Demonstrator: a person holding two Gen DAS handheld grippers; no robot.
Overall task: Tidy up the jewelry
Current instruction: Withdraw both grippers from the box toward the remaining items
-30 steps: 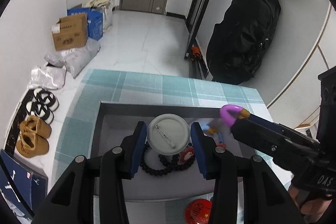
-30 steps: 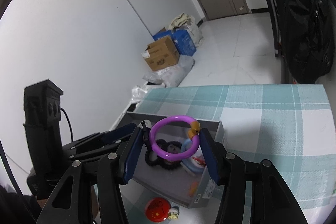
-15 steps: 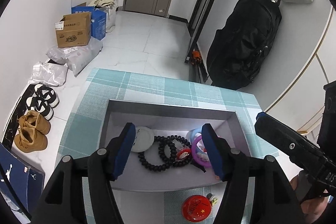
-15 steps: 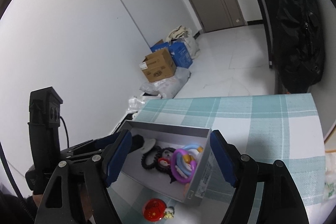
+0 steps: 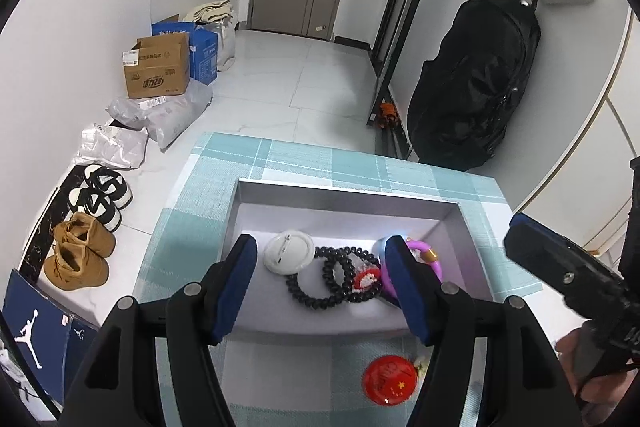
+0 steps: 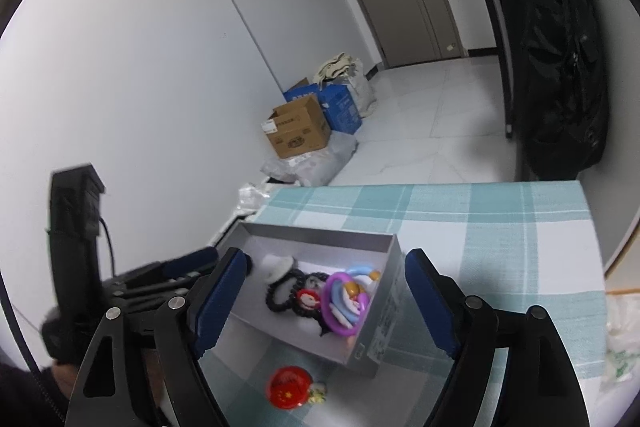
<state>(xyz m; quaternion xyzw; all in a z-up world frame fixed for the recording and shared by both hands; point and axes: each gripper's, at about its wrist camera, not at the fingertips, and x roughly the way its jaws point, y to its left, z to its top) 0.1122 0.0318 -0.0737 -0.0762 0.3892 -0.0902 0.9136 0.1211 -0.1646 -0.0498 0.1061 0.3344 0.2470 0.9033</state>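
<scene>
Both grippers, left (image 5: pixel 320 283) and right (image 6: pixel 324 301), gape wide, holding nothing. Grey box (image 5: pixel 344 197) holds purple ring (image 6: pixel 340 303). Next, likely: red badge (image 5: pixel 390 381), 6 o'clock of box.

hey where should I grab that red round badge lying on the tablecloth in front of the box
The red badge lies flat on the tablecloth, outside the grey box. Probably come straight down and pinch across its rim, away from the small charm beside it. Both grippers are open and empty.
</scene>
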